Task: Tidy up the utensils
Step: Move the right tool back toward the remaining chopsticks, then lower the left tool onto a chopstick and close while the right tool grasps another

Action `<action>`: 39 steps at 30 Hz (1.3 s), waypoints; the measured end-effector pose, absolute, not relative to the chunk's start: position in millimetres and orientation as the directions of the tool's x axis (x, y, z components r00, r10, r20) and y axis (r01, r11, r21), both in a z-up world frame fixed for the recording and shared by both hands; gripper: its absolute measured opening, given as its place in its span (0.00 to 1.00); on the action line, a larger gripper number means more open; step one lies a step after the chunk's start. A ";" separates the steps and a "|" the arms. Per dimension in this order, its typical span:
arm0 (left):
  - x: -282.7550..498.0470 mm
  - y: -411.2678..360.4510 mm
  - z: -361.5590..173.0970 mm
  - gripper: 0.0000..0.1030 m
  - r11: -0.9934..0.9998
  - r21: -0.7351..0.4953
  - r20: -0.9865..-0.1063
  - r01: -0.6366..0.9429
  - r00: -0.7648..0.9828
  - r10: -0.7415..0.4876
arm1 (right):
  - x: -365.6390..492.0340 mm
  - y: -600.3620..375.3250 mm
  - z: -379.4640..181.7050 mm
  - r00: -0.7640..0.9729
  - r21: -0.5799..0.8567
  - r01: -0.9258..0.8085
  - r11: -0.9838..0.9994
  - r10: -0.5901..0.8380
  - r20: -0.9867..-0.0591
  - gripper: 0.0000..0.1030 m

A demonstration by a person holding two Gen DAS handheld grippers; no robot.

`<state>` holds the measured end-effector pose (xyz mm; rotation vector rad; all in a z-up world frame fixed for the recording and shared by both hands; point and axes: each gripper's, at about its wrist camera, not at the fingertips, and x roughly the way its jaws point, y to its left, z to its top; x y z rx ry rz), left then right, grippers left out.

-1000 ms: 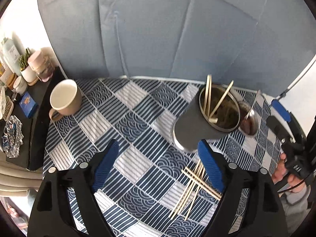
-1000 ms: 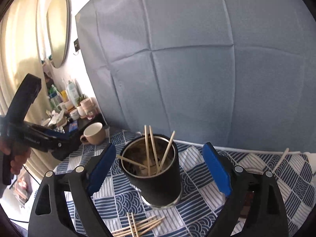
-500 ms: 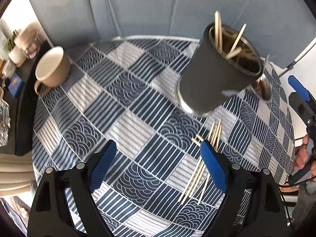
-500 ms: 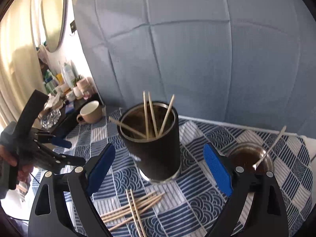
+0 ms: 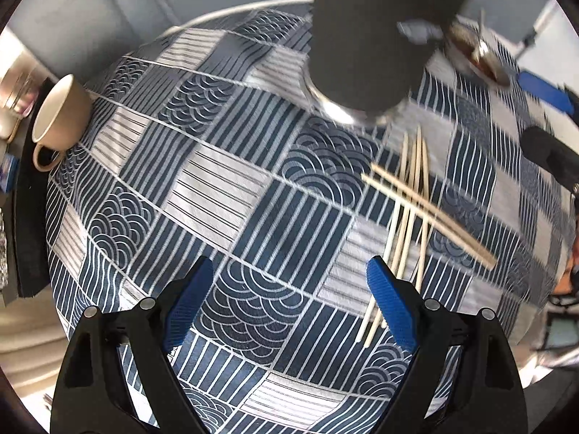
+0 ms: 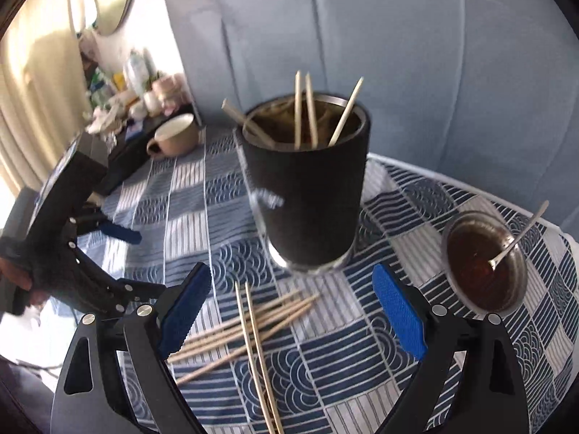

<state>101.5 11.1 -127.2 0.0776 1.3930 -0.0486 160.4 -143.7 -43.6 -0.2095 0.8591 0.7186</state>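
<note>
Our left hand-held gripper (image 5: 286,307) and right hand-held gripper (image 6: 291,311) gape wide, empty; loose chopsticks (image 6: 249,322) lie beneath the right's fingers, the black holder cup (image 6: 307,195) just ahead.

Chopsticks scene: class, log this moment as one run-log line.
left claw: open, empty | right claw: open, empty | loose chopsticks: on tablecloth | black holder: upright

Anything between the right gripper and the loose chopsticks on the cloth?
Nothing visible. The right gripper is open above the loose chopsticks, bare cloth around them. The black holder stands behind the pile; the left gripper is off to the side.
</note>
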 end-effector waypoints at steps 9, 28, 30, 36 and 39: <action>96.8 0.5 -150.9 0.83 0.989 0.030 -0.994 0.146 0.105 0.015 | 155.7 -137.1 -80.9 0.357 0.088 -0.676 0.732 0.429 -0.830 0.84; 109.5 -29.4 -169.7 0.90 0.975 0.040 -0.999 0.221 0.040 0.031 | 155.3 -143.6 -127.6 0.263 0.044 -0.670 0.741 0.293 -0.919 0.84; 116.0 -27.5 -175.3 0.91 0.973 0.048 -0.998 0.227 0.036 0.041 | 153.6 -141.6 -129.8 0.263 0.028 -0.681 0.732 0.280 -0.923 0.84; 119.3 -32.3 -190.1 0.92 0.971 0.052 -0.999 0.234 0.023 0.048 | 154.7 -135.6 -134.7 0.269 -0.005 -0.698 0.716 0.255 -0.929 0.84; 121.6 -27.2 -195.5 0.92 0.974 0.034 -0.999 0.225 0.017 0.031 | 161.9 -132.6 -138.2 0.278 -0.047 -0.702 0.711 0.213 -0.936 0.84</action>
